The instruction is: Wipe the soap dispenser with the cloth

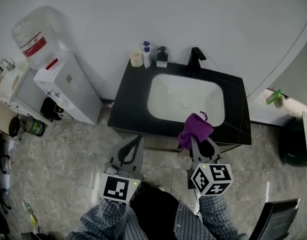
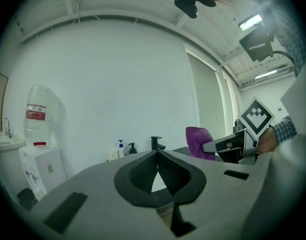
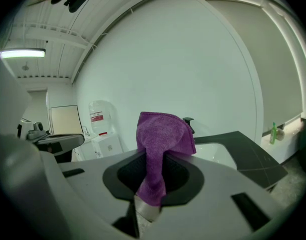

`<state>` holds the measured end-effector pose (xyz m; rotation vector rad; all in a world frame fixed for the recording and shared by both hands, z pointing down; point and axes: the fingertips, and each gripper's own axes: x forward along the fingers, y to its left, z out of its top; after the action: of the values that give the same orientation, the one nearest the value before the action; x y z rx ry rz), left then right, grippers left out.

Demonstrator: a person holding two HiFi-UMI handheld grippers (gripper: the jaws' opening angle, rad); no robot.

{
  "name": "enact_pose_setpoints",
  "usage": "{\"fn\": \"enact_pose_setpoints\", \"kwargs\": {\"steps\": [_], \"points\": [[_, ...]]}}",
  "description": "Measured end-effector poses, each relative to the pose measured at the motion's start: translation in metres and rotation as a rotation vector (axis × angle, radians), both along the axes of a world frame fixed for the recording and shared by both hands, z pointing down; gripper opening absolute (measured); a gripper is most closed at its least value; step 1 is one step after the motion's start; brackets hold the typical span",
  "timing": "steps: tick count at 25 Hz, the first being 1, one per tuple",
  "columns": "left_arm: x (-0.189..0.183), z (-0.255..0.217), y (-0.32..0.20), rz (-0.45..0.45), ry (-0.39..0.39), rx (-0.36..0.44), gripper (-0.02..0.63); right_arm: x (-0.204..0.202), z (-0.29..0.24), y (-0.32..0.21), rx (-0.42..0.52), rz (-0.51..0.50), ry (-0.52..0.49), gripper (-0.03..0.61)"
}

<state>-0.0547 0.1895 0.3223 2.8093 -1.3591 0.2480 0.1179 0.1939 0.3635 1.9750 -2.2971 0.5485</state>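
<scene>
Pinching the purple cloth (image 3: 160, 144) by one narrow fold, the right gripper (image 1: 197, 141) may lose it once rubbing starts; the left gripper (image 1: 137, 140), closed on nothing, steadies nothing, so the black soap dispenser (image 1: 162, 57) at the back of the counter (image 1: 128, 99), beside a white bottle (image 1: 146, 54), could topple.

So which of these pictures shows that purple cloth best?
The right gripper view: the purple cloth fills the middle, clamped in the right gripper, with its folds and weave clear. The head view shows it small from above, over the front rim of the sink. The left gripper view catches only a side lump.
</scene>
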Motion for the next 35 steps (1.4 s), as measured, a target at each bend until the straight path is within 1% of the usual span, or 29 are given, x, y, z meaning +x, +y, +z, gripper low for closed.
{"fn": "enact_pose_setpoints", "kwargs": {"steps": [2, 6, 10, 14, 16, 20, 27, 30, 35], "points": [[-0.004, -0.005, 0.001, 0.000, 0.014, 0.006, 0.002, -0.003, -0.001, 0.003, 0.000, 0.010, -0.007, 0.075], [-0.013, -0.002, 0.001, 0.018, 0.000, -0.002, 0.002, -0.009, -0.008, 0.006, 0.016, 0.025, 0.006, 0.075], [-0.015, -0.010, -0.001, 0.042, 0.038, 0.014, 0.002, -0.016, -0.018, 0.009, 0.034, 0.048, 0.012, 0.075], [-0.018, -0.011, -0.003, 0.063, 0.045, 0.010, 0.002, -0.022, -0.025, 0.010, 0.043, 0.067, 0.012, 0.075], [-0.022, -0.011, -0.005, 0.066, 0.047, 0.009, 0.002, -0.026, -0.025, 0.009, 0.044, 0.067, 0.018, 0.075], [-0.028, -0.005, -0.004, 0.084, 0.014, 0.000, 0.002, -0.034, -0.027, 0.007, 0.049, 0.067, 0.027, 0.075], [-0.037, -0.010, -0.005, 0.086, 0.047, 0.005, 0.002, -0.054, -0.032, 0.004, 0.054, 0.048, 0.048, 0.075], [-0.042, -0.006, -0.004, 0.089, 0.025, -0.010, 0.002, -0.057, -0.033, 0.004, 0.057, 0.048, 0.049, 0.074], [-0.043, -0.013, -0.005, 0.089, 0.053, 0.015, 0.002, -0.057, -0.034, 0.004, 0.054, 0.055, 0.041, 0.074]]}}
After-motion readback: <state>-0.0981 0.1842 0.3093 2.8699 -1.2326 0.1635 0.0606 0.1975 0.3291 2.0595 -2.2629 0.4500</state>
